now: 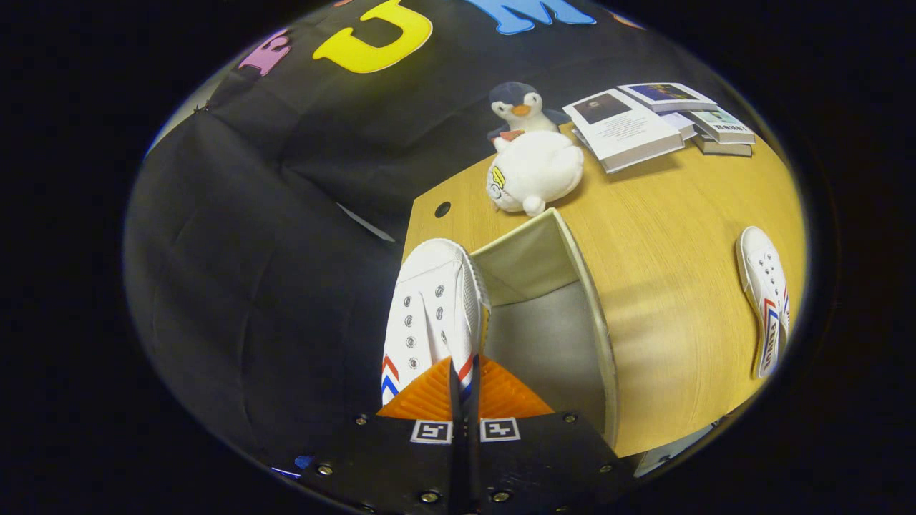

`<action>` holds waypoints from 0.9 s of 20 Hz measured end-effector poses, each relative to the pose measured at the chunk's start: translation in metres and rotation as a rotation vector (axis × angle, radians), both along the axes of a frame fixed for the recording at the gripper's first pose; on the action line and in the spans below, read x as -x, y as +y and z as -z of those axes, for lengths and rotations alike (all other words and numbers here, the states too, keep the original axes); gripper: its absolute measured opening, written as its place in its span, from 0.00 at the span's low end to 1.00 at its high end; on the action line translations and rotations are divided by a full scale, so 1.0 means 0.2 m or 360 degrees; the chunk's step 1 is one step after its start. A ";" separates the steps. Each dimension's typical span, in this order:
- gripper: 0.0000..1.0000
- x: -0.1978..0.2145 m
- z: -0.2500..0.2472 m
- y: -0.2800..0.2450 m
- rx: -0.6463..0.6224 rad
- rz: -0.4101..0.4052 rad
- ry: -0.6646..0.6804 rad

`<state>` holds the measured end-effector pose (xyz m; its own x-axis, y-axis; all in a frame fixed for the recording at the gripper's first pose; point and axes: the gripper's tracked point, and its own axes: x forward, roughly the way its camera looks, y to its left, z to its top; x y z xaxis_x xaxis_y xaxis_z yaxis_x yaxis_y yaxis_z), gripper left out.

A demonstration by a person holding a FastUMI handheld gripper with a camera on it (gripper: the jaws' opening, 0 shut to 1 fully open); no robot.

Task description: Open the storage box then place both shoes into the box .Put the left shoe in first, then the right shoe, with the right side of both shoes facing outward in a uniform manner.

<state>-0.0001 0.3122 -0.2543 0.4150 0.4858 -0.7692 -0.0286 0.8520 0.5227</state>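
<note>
Gripper fingers pressed close together, clamped on edge of white sneaker, which hangs toe-forward just ahead of them. Just right of held sneaker: open storage box, pale walls, grey floor, standing on wooden table. Far right of fingers: second white sneaker lying on table, well apart from box. Beyond box: white plush toy, penguin plush behind it, books to their right.

The tongs point forward, fingers nearly together, pinching a thin edge between them.
</note>
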 end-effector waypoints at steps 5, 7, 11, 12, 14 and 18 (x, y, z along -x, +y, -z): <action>0.00 0.02 0.08 0.05 0.0070 -0.0037 0.0001; 0.00 0.03 0.12 0.06 0.0084 -0.0023 0.0020; 0.00 0.05 0.24 0.05 0.0128 0.0027 0.0089; 0.00 0.06 0.27 0.05 0.0134 0.0041 0.0106; 0.01 0.06 0.32 0.05 0.0149 0.0049 0.0129; 0.01 0.06 0.40 0.04 0.0253 0.0018 0.0116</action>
<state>-0.0130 0.3211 -0.3347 0.3602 0.3513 -0.8642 0.0147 0.9241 0.3818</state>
